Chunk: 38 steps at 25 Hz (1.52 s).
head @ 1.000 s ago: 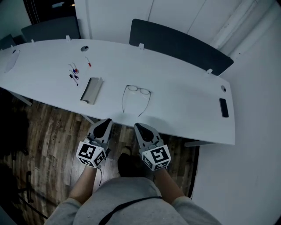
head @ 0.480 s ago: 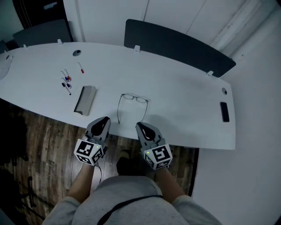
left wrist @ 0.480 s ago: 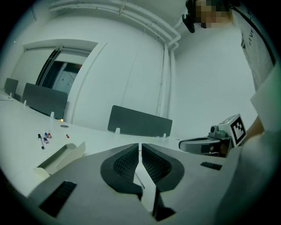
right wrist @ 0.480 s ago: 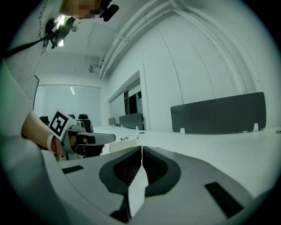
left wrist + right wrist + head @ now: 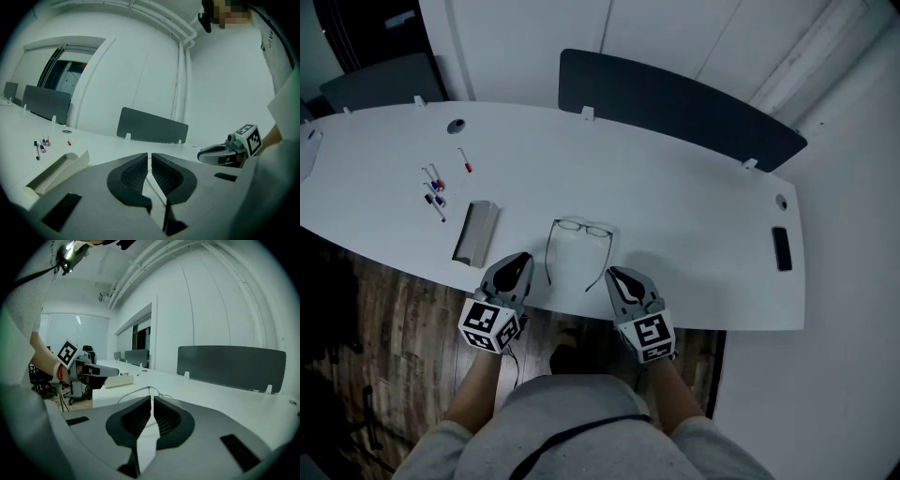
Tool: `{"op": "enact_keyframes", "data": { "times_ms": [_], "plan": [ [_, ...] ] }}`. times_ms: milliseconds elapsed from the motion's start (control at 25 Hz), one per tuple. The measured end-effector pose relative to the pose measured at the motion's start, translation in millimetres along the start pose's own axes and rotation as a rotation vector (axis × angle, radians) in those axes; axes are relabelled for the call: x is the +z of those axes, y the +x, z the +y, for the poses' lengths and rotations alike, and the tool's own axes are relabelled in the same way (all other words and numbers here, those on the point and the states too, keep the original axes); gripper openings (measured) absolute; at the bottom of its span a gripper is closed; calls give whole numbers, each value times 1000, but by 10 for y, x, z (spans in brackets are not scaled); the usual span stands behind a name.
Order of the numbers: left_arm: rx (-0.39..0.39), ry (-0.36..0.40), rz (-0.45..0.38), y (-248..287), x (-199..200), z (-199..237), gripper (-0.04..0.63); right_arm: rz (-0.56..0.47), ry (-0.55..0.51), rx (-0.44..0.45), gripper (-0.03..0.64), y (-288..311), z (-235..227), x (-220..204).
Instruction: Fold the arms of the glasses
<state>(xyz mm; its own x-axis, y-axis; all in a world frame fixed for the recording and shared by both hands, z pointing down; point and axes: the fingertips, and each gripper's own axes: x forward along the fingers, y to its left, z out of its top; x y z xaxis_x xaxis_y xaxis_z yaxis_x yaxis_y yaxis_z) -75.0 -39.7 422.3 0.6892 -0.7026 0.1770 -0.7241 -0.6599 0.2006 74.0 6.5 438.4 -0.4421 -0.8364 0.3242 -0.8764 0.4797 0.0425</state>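
Observation:
Thin wire-framed glasses (image 5: 581, 227) lie open on the white table (image 5: 694, 216), lenses away from me and both arms pointing at the front edge. My left gripper (image 5: 521, 259) is shut and empty at the table's edge, just left of the left arm's tip. My right gripper (image 5: 618, 273) is shut and empty just right of the right arm's tip. The right gripper view shows the glasses (image 5: 149, 390) past its closed jaws (image 5: 152, 399), with the left gripper (image 5: 96, 371) beyond. In the left gripper view the closed jaws (image 5: 150, 157) hide the glasses, and the right gripper (image 5: 219, 154) shows.
A grey open case (image 5: 474, 232) lies left of the glasses, with several pens (image 5: 436, 187) further left. A dark phone (image 5: 782, 248) rests near the table's right end. A dark divider panel (image 5: 675, 103) stands along the far edge. Wooden floor (image 5: 394, 319) lies below.
Both grippers have moved forward from over the floor to the table's front edge, ending on either side of the glasses' arm tips. Both stay shut. The glasses have not moved.

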Motion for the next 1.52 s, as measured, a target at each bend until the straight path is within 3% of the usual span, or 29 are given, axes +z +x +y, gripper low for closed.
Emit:
{"op": "enact_keyframes", "data": {
  "times_ms": [240, 520, 640, 960, 1520],
  "plan": [
    [9, -8, -7, 123, -3, 71, 49, 55, -78, -6, 20, 67, -173, -89],
    [23, -22, 24, 148, -75, 144, 50, 155, -333, 20, 21, 124, -269, -235],
    [27, -21, 49, 164, -137, 184, 51, 191, -419, 37, 95, 158, -265, -322],
    [5, 0, 87, 317, -198, 284, 49, 288, -715, -8, 129, 329, -326, -528],
    [-18, -27, 112, 472, -373, 487, 51, 267, -1072, -18, 142, 572, -245, -595]
  ]
}}
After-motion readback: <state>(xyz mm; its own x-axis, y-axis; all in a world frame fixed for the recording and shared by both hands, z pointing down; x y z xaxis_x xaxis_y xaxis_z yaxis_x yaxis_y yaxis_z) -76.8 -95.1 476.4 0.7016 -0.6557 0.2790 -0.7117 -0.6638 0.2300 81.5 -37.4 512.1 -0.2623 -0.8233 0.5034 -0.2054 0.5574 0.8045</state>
